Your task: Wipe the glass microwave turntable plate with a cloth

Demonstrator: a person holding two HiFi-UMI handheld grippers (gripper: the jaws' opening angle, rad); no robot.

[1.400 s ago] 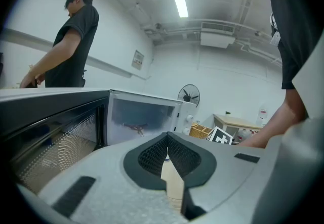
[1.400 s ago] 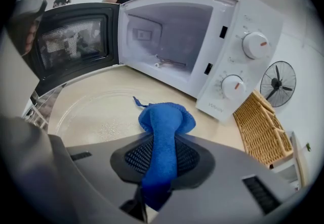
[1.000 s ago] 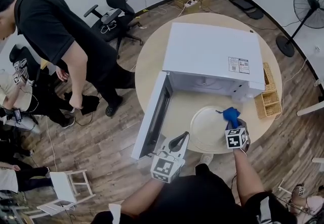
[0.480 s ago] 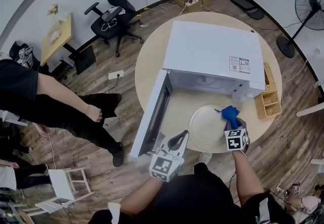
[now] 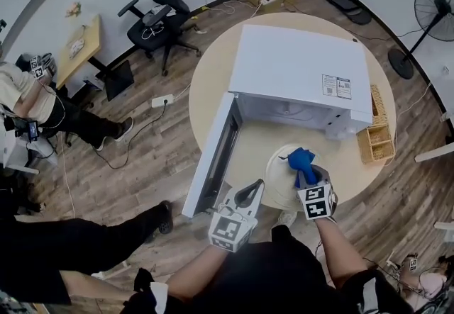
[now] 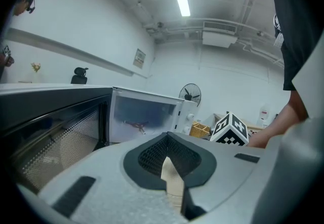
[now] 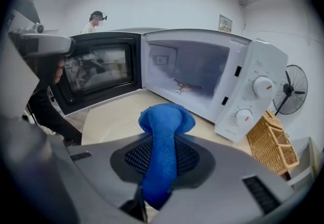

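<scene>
Plate (image 5: 280, 181), cloth (image 5: 301, 159), microwave (image 5: 298, 68); round wooden table (image 5: 213, 86).

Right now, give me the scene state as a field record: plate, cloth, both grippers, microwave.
microwave: on round table, door open
plate: glass turntable plate out of the microwave, on the table in front of the cavity
cloth: blue cloth over the plate's right part; contact unclear
right gripper: shut on the cloth
left gripper: shut, nothing in it, off the plate, near the door's end
other: wicker basket right of the microwave
</scene>
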